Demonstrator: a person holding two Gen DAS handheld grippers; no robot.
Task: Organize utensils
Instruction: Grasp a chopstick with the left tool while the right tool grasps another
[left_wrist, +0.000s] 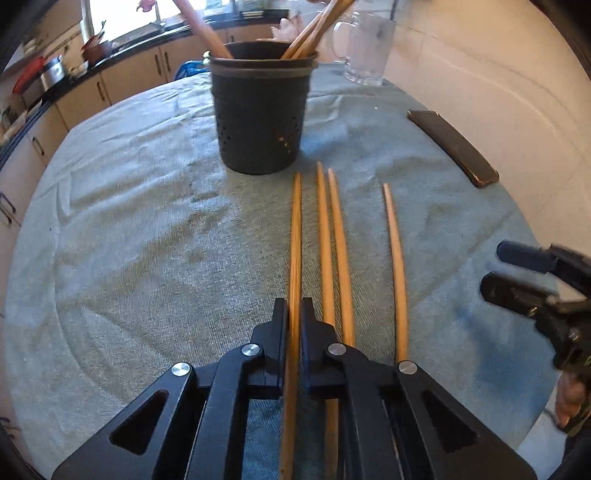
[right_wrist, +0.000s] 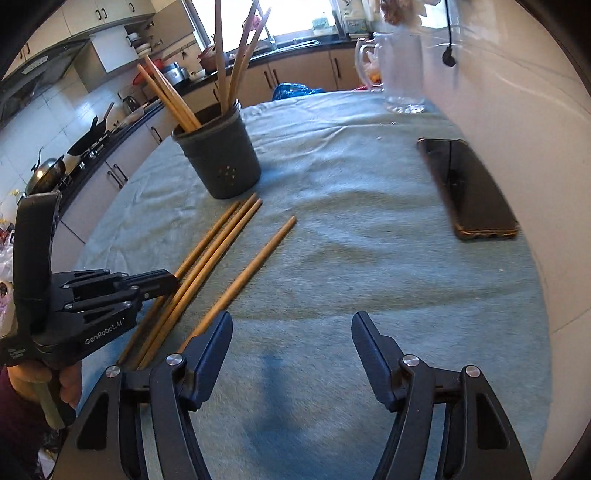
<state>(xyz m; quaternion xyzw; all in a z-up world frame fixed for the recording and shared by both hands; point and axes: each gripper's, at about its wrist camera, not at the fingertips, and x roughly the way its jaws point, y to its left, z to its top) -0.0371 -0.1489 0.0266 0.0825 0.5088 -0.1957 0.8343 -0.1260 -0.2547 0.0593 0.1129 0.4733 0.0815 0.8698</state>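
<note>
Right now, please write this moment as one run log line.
left gripper: shut on chopstick | right gripper: open, empty | three chopsticks on cloth | holder: upright

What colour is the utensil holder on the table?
Dark grey utensil holder with small perforations; clearest in the right wrist view.
</note>
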